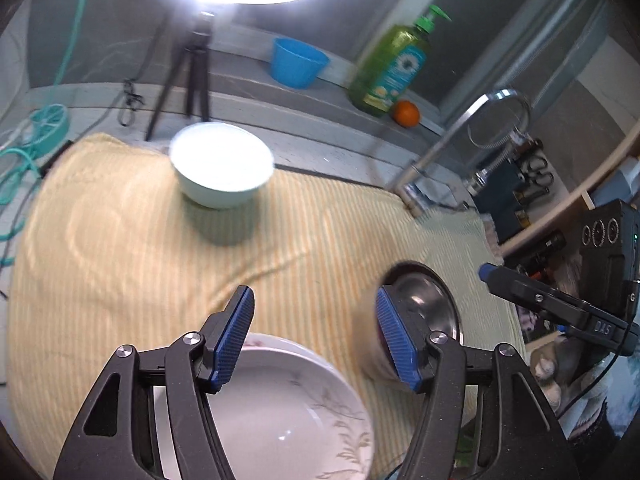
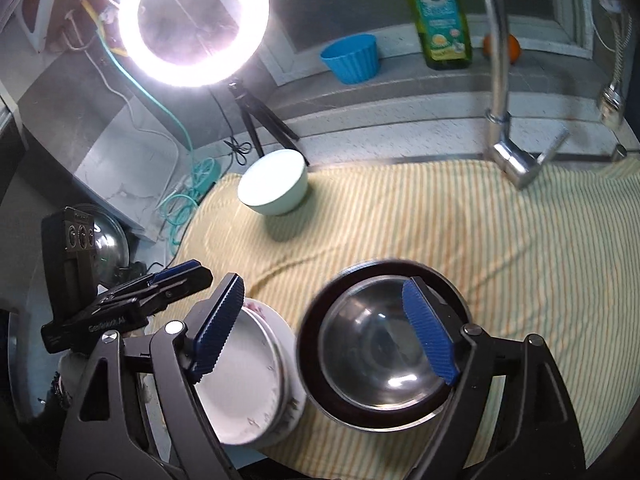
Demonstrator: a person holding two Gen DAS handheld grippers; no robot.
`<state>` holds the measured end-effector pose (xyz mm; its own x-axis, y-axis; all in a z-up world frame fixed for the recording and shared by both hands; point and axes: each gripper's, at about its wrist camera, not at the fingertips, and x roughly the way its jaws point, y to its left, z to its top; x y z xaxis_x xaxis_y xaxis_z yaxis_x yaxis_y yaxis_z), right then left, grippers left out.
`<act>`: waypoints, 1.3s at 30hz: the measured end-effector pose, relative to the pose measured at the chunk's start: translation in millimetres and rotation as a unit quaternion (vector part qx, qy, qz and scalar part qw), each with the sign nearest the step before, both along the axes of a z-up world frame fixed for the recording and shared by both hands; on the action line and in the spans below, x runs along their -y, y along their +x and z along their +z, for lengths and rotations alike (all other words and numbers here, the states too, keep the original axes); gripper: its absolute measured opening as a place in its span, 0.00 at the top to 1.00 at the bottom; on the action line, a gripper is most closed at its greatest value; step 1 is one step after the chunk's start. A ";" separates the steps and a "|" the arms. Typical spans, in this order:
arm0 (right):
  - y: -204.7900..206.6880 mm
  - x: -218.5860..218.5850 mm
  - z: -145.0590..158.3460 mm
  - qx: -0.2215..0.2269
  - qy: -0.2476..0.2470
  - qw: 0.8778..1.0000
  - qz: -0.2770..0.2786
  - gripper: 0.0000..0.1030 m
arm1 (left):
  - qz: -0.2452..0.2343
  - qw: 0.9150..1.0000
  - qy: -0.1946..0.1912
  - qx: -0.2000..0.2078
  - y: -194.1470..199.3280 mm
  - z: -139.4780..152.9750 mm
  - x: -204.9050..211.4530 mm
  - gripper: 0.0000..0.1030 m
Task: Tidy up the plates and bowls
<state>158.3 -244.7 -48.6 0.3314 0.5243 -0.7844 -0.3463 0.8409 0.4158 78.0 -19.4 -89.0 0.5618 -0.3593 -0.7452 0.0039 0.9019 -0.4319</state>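
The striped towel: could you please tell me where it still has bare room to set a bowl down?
The striped towel is bare across its right side, between the faucet and the steel bowl, and in the middle below the pale bowl. The near edge is crowded: the white dishes sit beside the steel bowl.

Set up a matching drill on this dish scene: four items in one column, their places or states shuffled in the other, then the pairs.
Items:
1. pale bowl
2. steel bowl
3. blue cup
4. orange

Descriptions:
A. nested inside a dark-rimmed dish
B. alone at the far end of the striped towel
C. on the ledge, beside the green soap bottle
D. on the ledge, between ring light and soap bottle

Pairs: 1-B, 2-A, 3-D, 4-C
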 end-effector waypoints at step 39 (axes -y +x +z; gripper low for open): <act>136.6 -119.1 -96.7 -0.093 0.024 0.995 0.005 0.43 | 0.040 0.998 -0.024 -0.050 128.7 -55.1 -103.9 0.65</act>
